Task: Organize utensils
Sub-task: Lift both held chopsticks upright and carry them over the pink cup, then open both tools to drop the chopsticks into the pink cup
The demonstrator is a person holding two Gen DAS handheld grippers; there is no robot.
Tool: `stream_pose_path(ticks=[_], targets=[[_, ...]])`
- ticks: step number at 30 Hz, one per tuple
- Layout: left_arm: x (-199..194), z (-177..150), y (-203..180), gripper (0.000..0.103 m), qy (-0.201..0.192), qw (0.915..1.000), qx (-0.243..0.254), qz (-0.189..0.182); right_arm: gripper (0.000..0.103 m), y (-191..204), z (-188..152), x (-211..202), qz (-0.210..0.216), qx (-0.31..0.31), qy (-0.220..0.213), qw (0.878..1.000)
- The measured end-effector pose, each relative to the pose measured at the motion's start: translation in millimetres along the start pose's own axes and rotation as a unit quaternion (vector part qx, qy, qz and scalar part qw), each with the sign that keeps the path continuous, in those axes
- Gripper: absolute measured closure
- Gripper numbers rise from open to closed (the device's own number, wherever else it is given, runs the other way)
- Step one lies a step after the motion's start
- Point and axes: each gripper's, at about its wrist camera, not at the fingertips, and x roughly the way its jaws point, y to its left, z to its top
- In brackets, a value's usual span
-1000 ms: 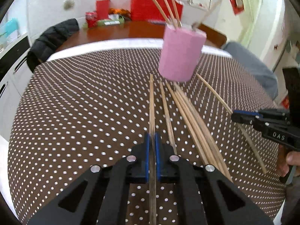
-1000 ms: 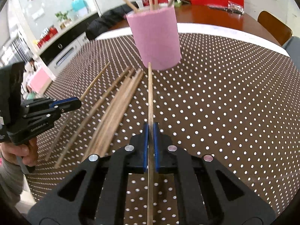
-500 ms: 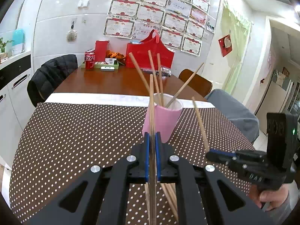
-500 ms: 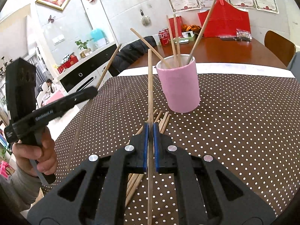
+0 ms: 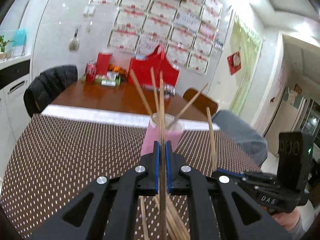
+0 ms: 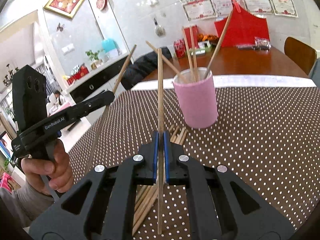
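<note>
My left gripper (image 5: 162, 146) is shut on one wooden chopstick (image 5: 161, 100), held clear of the table and pointing at the pink cup (image 5: 149, 142). My right gripper (image 6: 160, 136) is shut on another chopstick (image 6: 160, 90), with the pink cup (image 6: 197, 104) ahead and to its right. The cup stands upright with several chopsticks in it. Loose chopsticks (image 6: 144, 200) lie in a bundle on the dotted brown tablecloth (image 6: 260, 140) beneath both grippers. Each wrist view shows the other gripper alongside, its chopstick slanting upward.
A hand (image 6: 54, 168) grips the left tool's handle. Behind the dotted cloth is a bare wooden table (image 5: 112, 98) with a red bag (image 5: 154, 72) and cans. A black jacket (image 5: 50, 86) hangs over a chair on the left, and a grey seat (image 5: 240, 136) is to the right.
Both grippers have lifted their chopsticks off the tablecloth and tilted up, so the views swung from the tabletop to the room. Over the last half second they barely moved.
</note>
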Motion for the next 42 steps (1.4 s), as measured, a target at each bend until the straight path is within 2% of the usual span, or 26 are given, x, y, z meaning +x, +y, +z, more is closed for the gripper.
stream_pose_path(ticks=[2,10,15,21,26,32,39,42], targets=[[-5.8,8.7,-2.7,0.097,-0.032,0.9995,0.004,-0.002,0.098,2.4,2.9,-5.3,0.011,-0.003,-0.019,1.000],[-6.4,42.1,-10.6,0.097,-0.106,0.9940,0.016,-0.021,0.098,7.6,28.2,-22.5,0.012,-0.014,-0.074,0.997],[-5.2,72.4,-18.1,0.097,-0.171,0.9842,0.026,-0.035,0.097,5.1,67.1,-33.4,-0.010,-0.008,-0.119,0.993],[19.1,102.9,-30.4,0.097,-0.216,0.9736,0.044,-0.061,0.097,7.9,123.7,-39.4,-0.055,-0.017,-0.180,0.982],[56.1,114.0,-27.9,0.097,-0.228,0.9705,0.033,-0.072,0.097,5.5,159.5,-15.1,-0.066,-0.031,-0.201,0.977],[103.4,116.0,-16.9,0.097,-0.223,0.9717,0.017,-0.076,0.097,-11.1,178.2,18.0,-0.070,-0.024,-0.203,0.976],[139.1,101.3,-8.5,0.097,-0.216,0.9734,0.011,-0.075,0.097,-34.3,175.4,47.3,-0.081,-0.018,-0.186,0.979],[151.9,88.4,-5.6,0.097,-0.208,0.9761,0.019,-0.061,0.097,-41.8,170.6,55.9,-0.086,-0.017,-0.178,0.980]])
